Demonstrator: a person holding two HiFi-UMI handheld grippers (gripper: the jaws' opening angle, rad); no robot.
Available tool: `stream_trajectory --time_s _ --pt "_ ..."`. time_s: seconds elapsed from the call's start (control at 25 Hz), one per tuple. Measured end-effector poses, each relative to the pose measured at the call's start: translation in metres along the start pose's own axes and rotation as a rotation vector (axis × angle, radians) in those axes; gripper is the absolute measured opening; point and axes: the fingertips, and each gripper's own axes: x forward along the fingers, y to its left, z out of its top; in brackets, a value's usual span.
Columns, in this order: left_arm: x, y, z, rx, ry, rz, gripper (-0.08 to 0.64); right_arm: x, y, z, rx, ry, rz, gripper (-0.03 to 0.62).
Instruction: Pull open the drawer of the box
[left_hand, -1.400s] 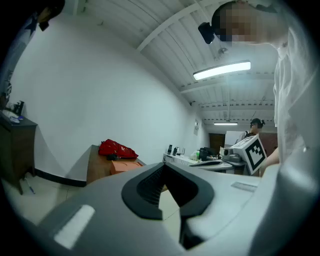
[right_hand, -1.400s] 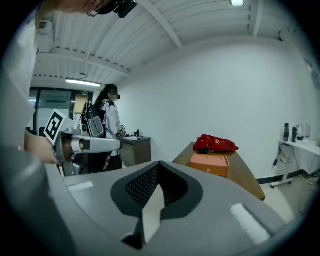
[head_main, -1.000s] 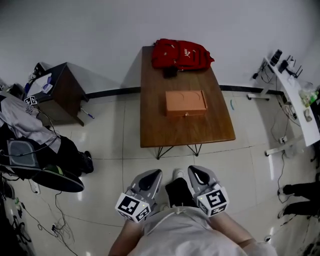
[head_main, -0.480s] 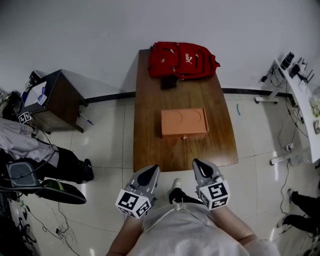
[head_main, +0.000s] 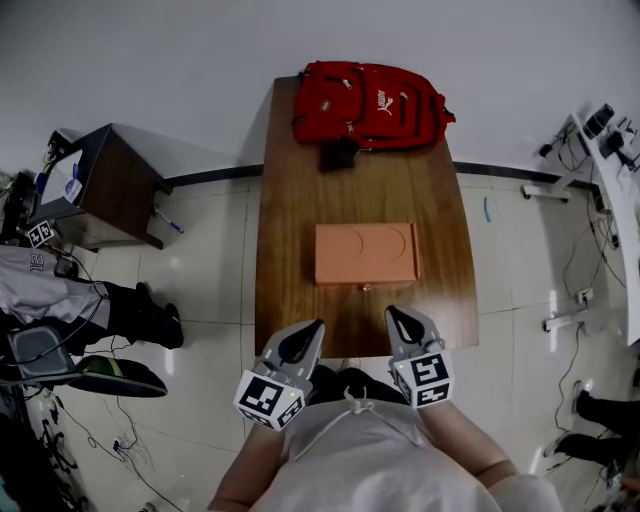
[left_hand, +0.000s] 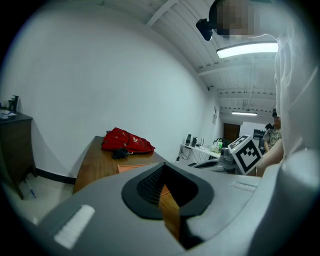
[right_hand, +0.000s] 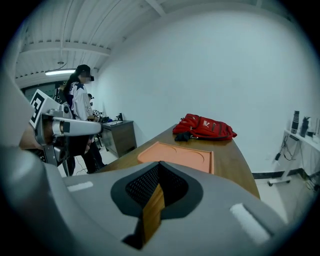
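Nearest me, on the near side of the box, both tools hang over the desk's edge. The left tool (head_main: 311, 330) and the right tool (head_main: 396, 316) each have their jaws drawn together with nothing between them, only a thin slit showing wood through it. The desk (head_main: 300, 200) runs away from me, and the box (head_main: 366, 253) lies flat on it, just ahead of both tools and roughly midway between them, not touched by either. It is an orange, shallow, rectangular thing with two round impressions in its top. I judge it to be card or thin board, so light and fairly stiff but easy to dent. On its front face, the side toward me, a small knob (head_main: 364, 288) sits at the middle. That is where I would take hold, after opening one tool. It is a tiny target and might slip from the pads. Being light, the box may well slide on the smooth wood and not give up its drawer, so I would press the other tool on its top. Beyond the box, well apart from it at the far end, lies a red backpack (head_main: 370, 100).
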Motion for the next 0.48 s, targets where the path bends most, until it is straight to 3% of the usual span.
stream_trajectory --time_s 0.48 --pt "0.03 0.031 -0.017 -0.054 0.072 -0.037 0.005 0.048 -0.01 -0.03 0.016 0.138 -0.011 0.008"
